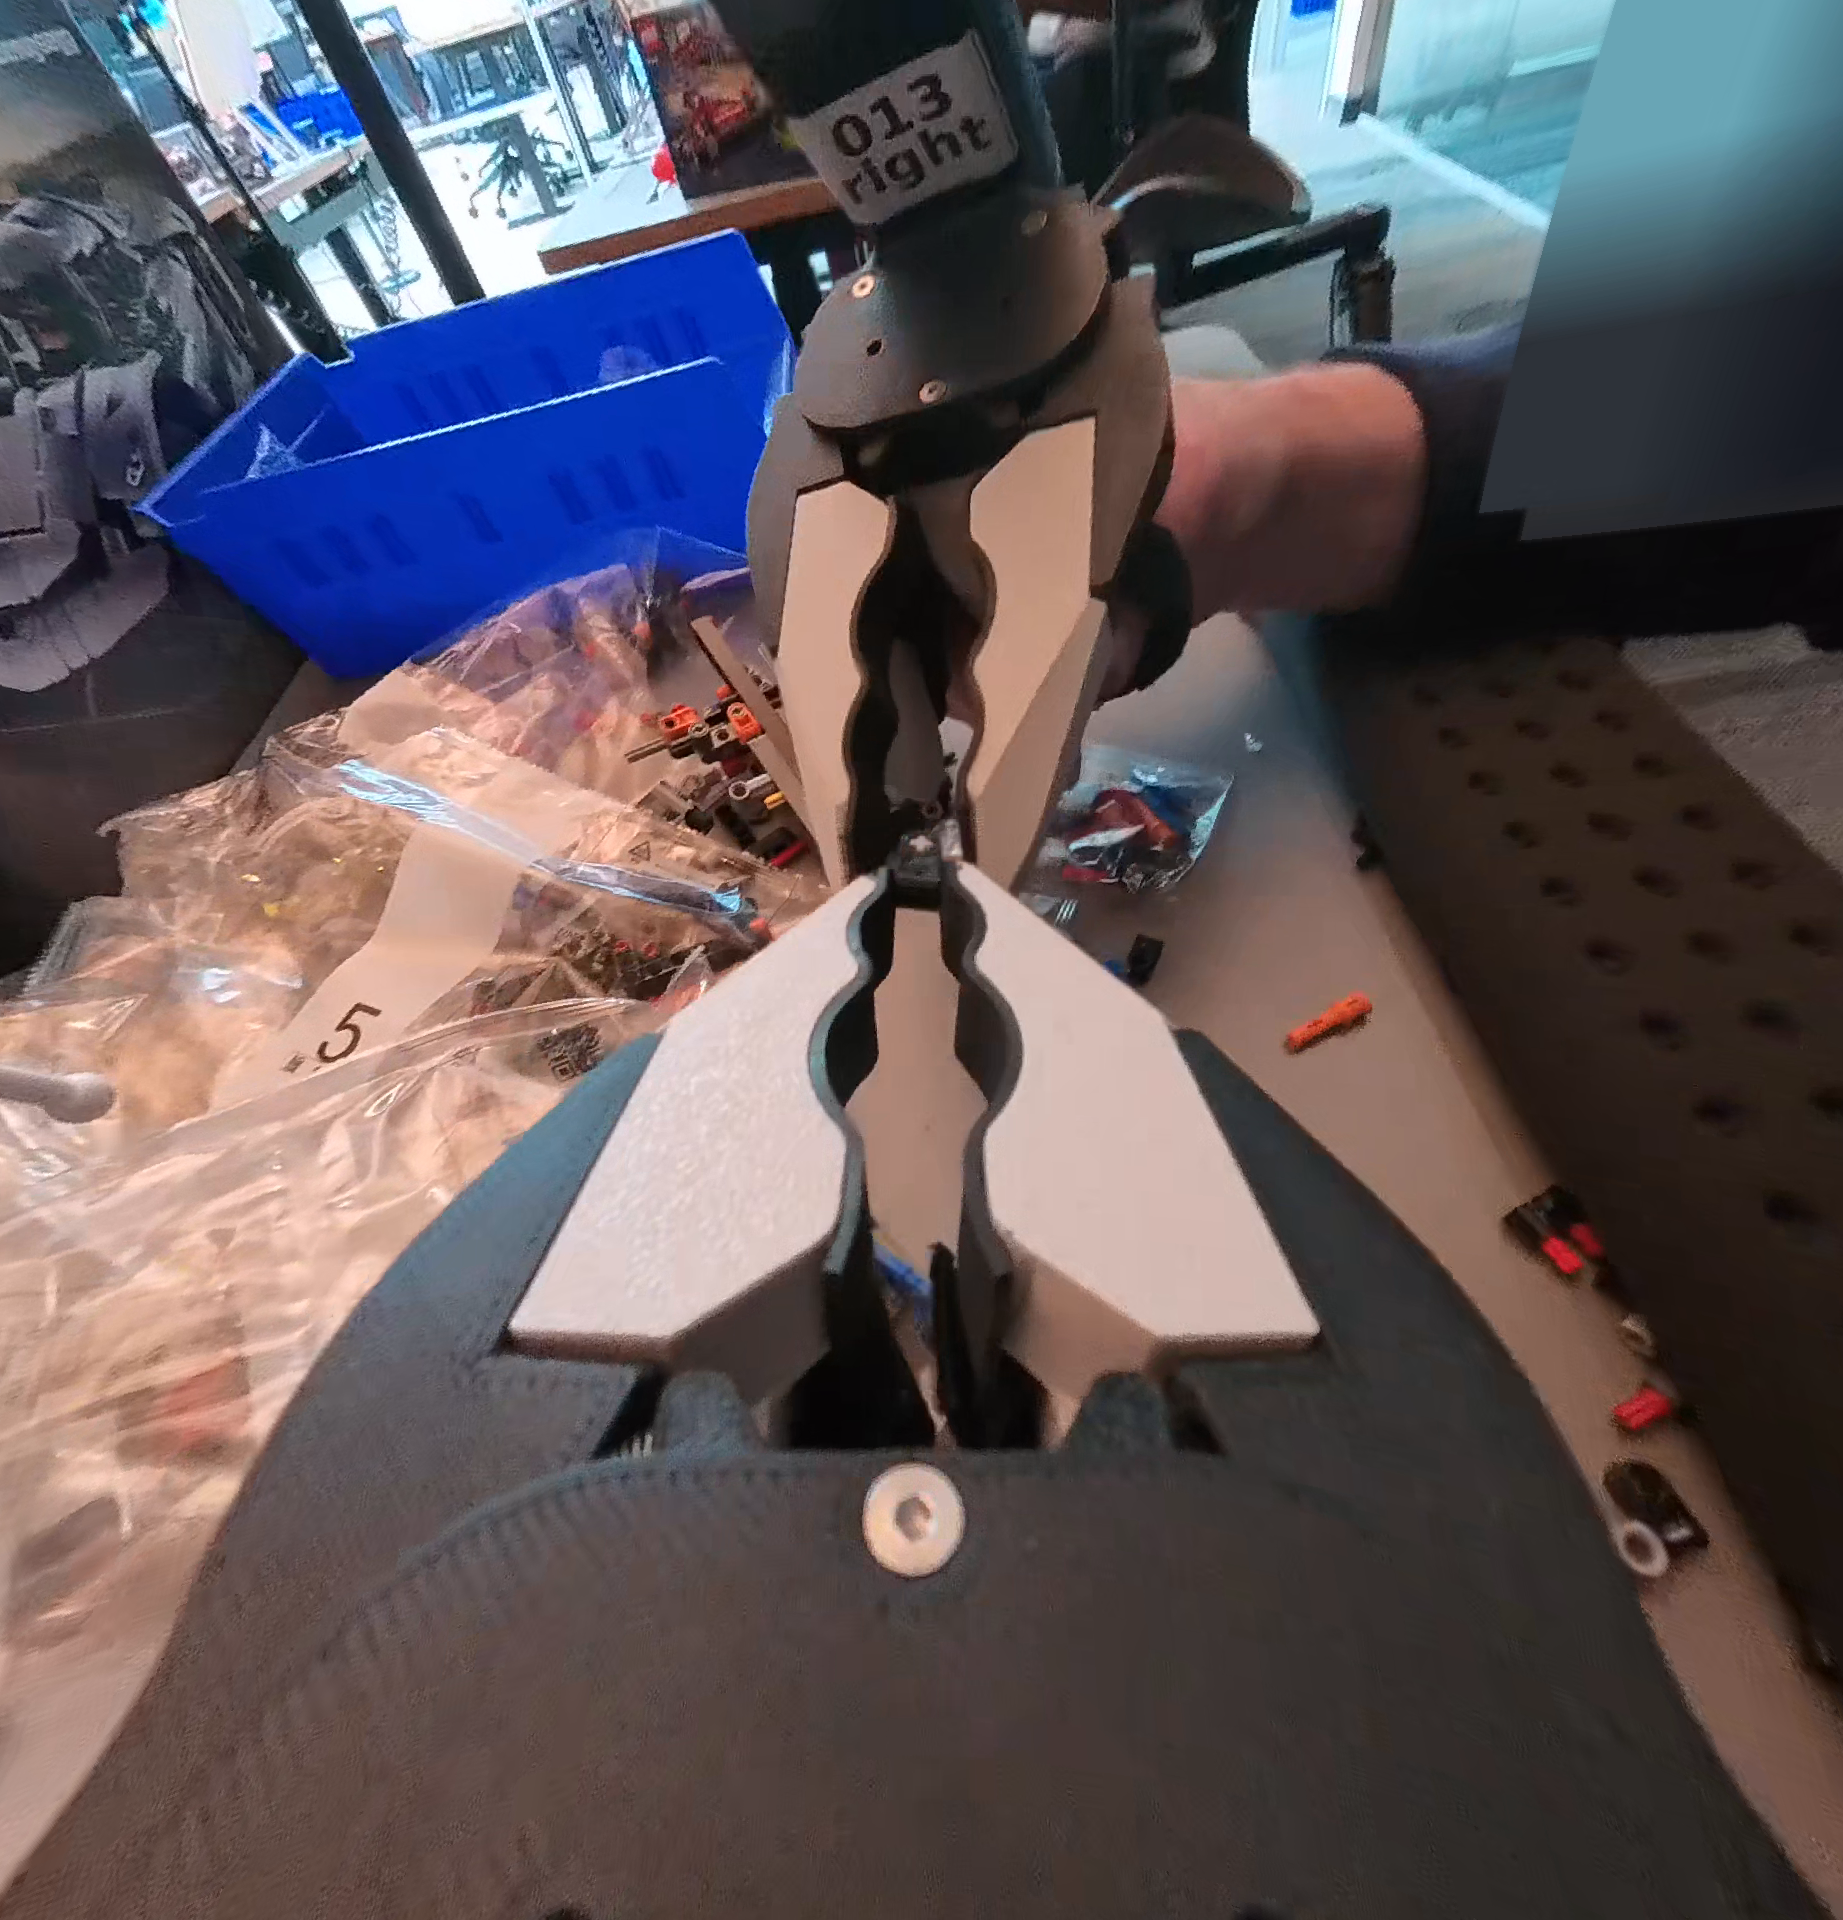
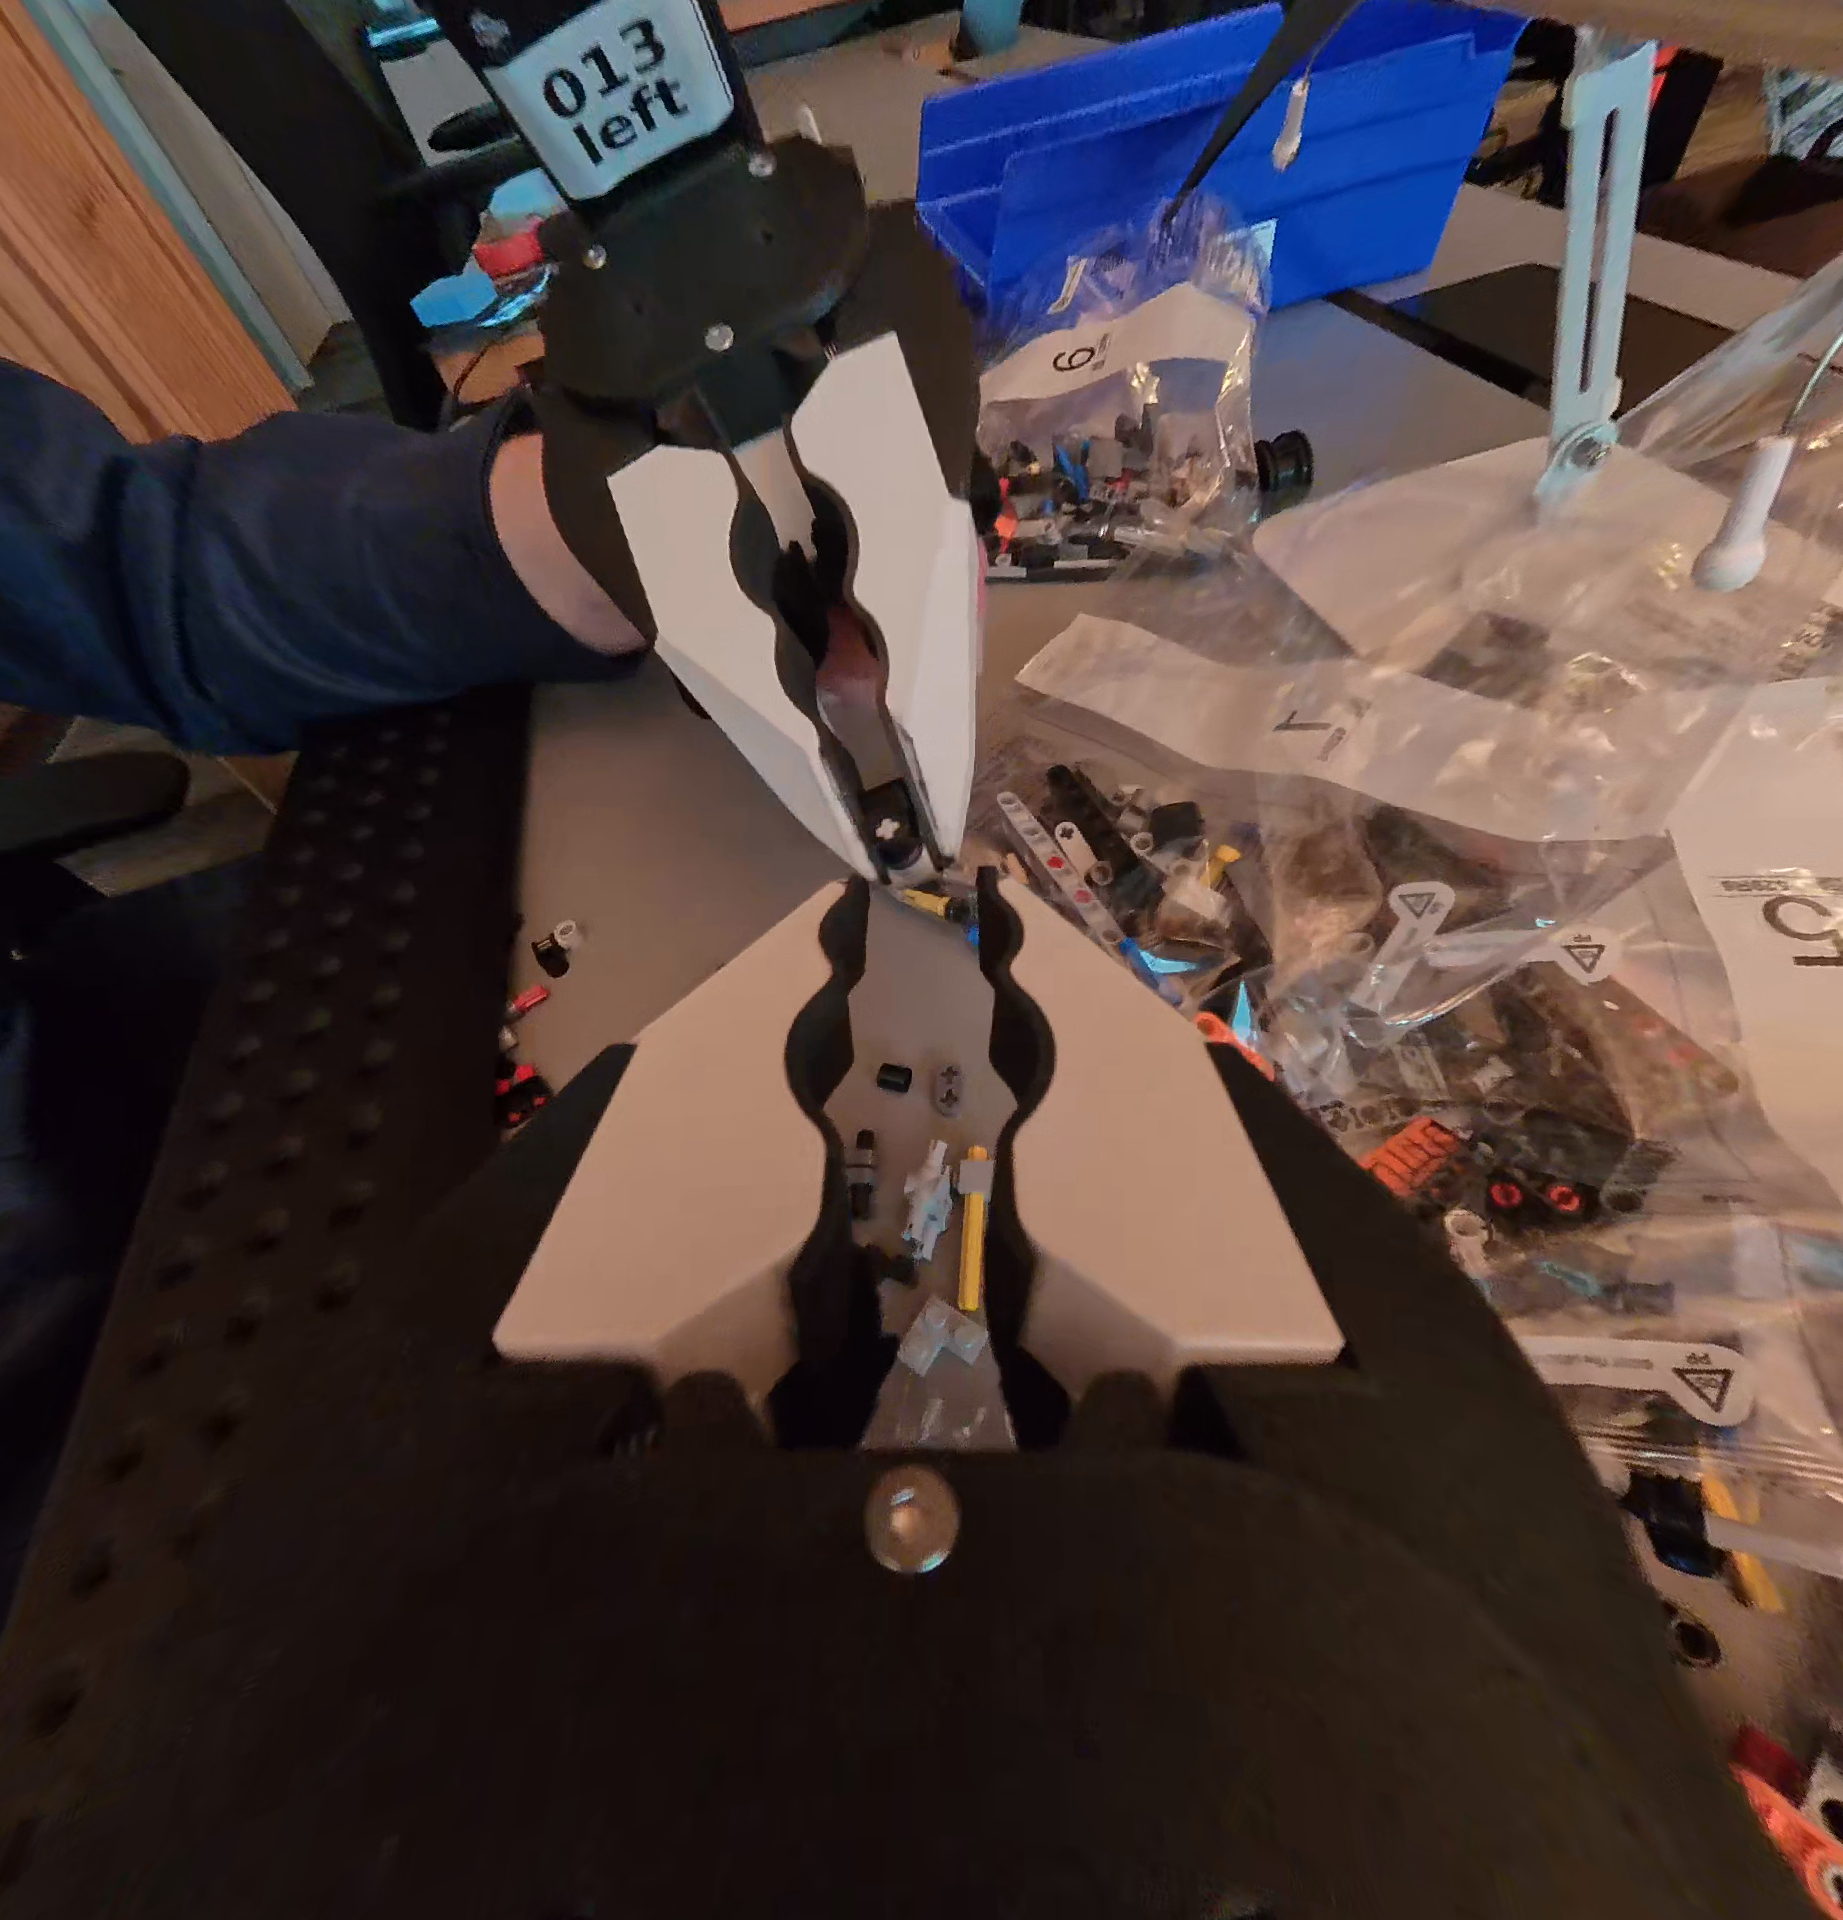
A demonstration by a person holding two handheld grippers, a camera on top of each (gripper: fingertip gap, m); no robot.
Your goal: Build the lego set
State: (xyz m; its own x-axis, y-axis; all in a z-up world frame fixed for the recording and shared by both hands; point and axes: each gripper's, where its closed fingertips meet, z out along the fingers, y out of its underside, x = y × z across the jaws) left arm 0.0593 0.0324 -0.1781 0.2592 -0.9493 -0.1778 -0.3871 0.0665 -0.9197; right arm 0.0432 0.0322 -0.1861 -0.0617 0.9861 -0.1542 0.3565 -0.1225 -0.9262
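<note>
The left tool (image 1: 915, 883) is pinching a small black piece (image 1: 917, 864); the right tool (image 2: 922, 883), narrowly parted, is closing in, seemingly joining parts. Next: precise alignment.

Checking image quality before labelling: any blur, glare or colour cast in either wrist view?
Left wrist view: daylight-bright, the person's hand motion-blurred, glare on the plastic bags, fisheye bending at edges. Right wrist view: dimmer, warm cast, sharp at centre, bag reflections.
</note>
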